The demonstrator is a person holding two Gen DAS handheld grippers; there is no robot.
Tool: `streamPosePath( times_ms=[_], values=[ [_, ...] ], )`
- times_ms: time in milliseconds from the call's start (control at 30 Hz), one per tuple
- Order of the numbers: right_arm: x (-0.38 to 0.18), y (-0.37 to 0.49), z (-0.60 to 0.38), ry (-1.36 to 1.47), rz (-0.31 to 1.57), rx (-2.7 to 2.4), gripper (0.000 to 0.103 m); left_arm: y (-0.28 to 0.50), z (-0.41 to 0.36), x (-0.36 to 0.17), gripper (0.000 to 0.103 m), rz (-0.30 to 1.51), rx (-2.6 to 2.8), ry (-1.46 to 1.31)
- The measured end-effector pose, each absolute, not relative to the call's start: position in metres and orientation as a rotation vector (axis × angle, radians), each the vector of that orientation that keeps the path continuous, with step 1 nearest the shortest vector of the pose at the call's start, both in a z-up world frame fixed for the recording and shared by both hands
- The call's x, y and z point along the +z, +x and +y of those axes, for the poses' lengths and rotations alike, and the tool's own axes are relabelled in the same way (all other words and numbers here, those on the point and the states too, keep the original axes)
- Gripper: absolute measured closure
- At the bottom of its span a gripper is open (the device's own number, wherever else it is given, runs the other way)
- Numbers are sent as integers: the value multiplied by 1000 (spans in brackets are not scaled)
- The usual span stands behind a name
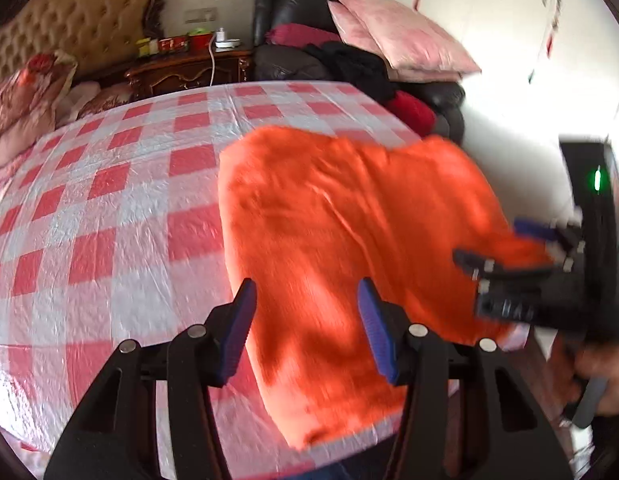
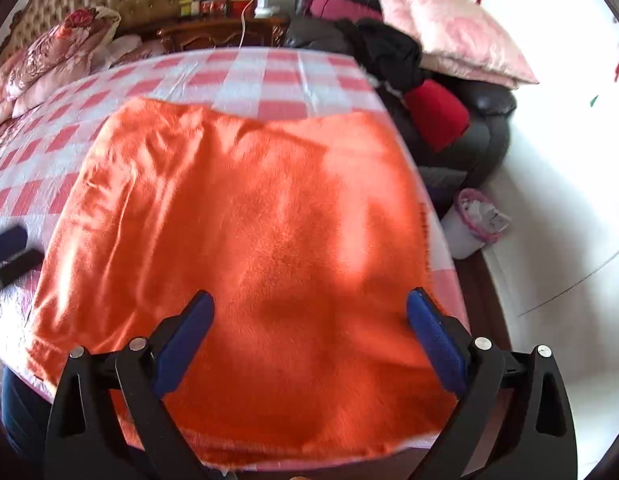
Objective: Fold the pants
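Note:
The orange fleece pants [image 1: 341, 220] lie folded flat near the near right corner of the checked bed; they fill the right wrist view [image 2: 245, 240]. My left gripper [image 1: 307, 296] is open and empty, just above the pants' near left edge. My right gripper [image 2: 309, 308] is open and empty over the pants' near edge. In the left wrist view the right gripper [image 1: 497, 244] shows at the right, over the pants' right side. The left gripper's fingertips [image 2: 9, 244] show at the left edge of the right wrist view.
The red and white checked plastic sheet [image 1: 109, 208] covers the bed. Floral pillows [image 1: 25, 92] lie by the headboard. A black sofa [image 2: 469, 92] with pink cushions and clothes stands beyond the bed's far right. A small bin [image 2: 469, 224] sits on the floor at the right.

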State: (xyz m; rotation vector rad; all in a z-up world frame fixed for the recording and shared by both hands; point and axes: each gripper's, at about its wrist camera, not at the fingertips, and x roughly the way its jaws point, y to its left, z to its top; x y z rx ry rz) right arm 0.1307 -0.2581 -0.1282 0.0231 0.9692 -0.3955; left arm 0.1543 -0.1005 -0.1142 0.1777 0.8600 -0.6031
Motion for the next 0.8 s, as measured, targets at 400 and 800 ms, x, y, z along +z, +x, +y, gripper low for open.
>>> streamPosePath(
  times_ms=[400,800],
  values=[
    [-151,115,-270,53,963,-413,5,135,-112,-154,58,859,-574,249],
    [-111,90,-264,85,907,-411,5,130,-90,-101,57,899,-542,83]
  ],
)
